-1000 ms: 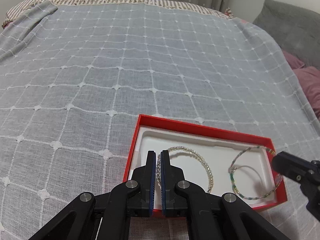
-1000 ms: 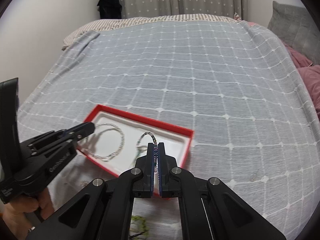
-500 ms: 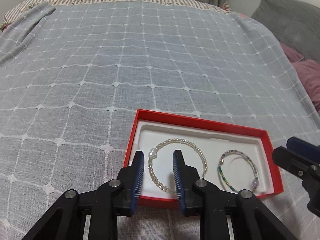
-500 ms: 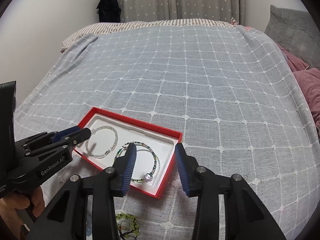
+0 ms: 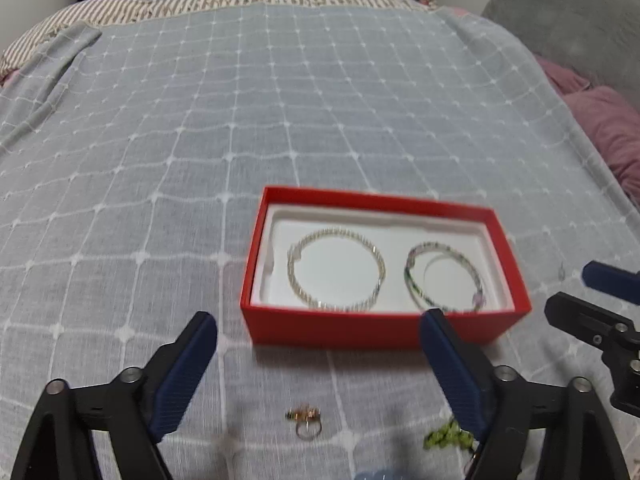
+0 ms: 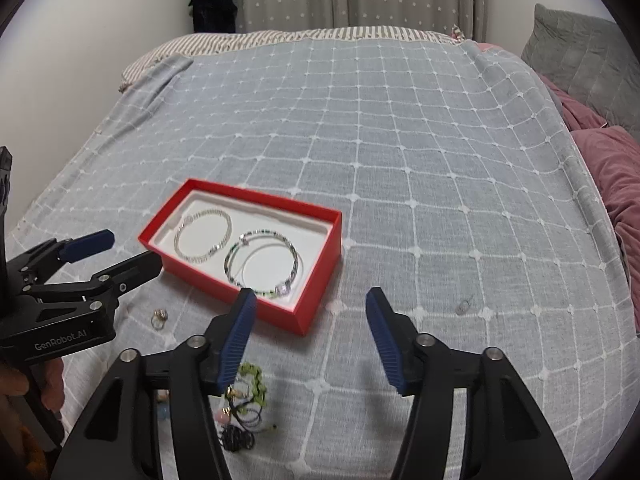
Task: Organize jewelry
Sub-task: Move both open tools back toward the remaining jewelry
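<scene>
- Two bracelets lie flat inside the red box (image 5: 376, 326), side by side on its white liner and not touching: the pearl bracelet (image 5: 336, 270) toward the 9 o'clock end in the left wrist view, the green beaded bracelet (image 5: 444, 276) toward the 3 o'clock end.
- In the right wrist view the pearl bracelet (image 6: 204, 236) sits at about 10 o'clock from the green beaded bracelet (image 6: 262, 262), which has a small pale charm on its near side.
- The left gripper (image 5: 318, 320) hangs just short of the box's near wall with its blue-padded fingers (image 5: 188, 364) spread wide and nothing between them.
- The right gripper (image 6: 310, 294) is likewise spread wide and holds nothing; its left pad overlaps the near corner of the red box (image 6: 280, 308) in view, though I cannot tell if they touch.
- A gold ring (image 5: 306, 424) lies on the grey grid bedspread (image 5: 280, 100) at 6 o'clock of the box, between the left gripper's fingers in view.
- A green bead cluster (image 5: 446, 438) lies on the bedspread at about 3 o'clock from the ring, partly behind the left gripper's right finger.
- The right wrist view shows that green bead cluster (image 6: 254, 380) beside a tangle of dark cords (image 6: 238, 438) and small pale beads, all outside the box.
</scene>
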### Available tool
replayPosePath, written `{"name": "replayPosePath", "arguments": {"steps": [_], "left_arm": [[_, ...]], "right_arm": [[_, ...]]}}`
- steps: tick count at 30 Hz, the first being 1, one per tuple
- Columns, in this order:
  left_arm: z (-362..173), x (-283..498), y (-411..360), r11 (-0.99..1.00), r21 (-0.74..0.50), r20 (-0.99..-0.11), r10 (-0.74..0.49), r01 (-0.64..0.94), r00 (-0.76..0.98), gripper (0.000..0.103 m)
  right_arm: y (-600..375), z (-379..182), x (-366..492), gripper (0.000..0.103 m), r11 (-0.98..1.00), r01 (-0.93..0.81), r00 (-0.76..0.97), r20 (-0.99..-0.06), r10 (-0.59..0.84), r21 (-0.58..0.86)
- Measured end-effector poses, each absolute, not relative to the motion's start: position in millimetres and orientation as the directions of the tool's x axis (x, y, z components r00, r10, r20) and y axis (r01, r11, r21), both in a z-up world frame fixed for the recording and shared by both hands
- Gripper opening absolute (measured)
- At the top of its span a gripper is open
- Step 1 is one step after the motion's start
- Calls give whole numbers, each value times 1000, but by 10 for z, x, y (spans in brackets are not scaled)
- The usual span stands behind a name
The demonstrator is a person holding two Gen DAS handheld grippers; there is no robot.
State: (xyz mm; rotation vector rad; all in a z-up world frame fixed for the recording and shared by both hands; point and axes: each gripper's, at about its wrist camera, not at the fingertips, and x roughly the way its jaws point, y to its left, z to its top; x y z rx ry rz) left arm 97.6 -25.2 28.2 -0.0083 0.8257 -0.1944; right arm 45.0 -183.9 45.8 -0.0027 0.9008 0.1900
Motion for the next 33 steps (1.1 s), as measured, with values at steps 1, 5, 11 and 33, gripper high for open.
{"name": "replayPosePath", "arguments": {"steps": [1,5,11,33], "left_arm": [[259,947,-246,983,-82,-739,-172,166,651,91],[167,837,-214,981,-85,-768,-175,173,616,96],[33,635,-157,976,-83,-801,-184,199,569,97],[-304,258,120,964,-42,-856,-170,263,487,95]], "right_arm": [[-1848,443,417,70,984,-164,601,-783,159,74],[-1865,365,288,77,986,-159,589,-798,127,39],[-1852,244,103,80,981,-193,565,-817,114,4],[-1754,-73,-250,80,957,-288,484,-863,142,-4]]}}
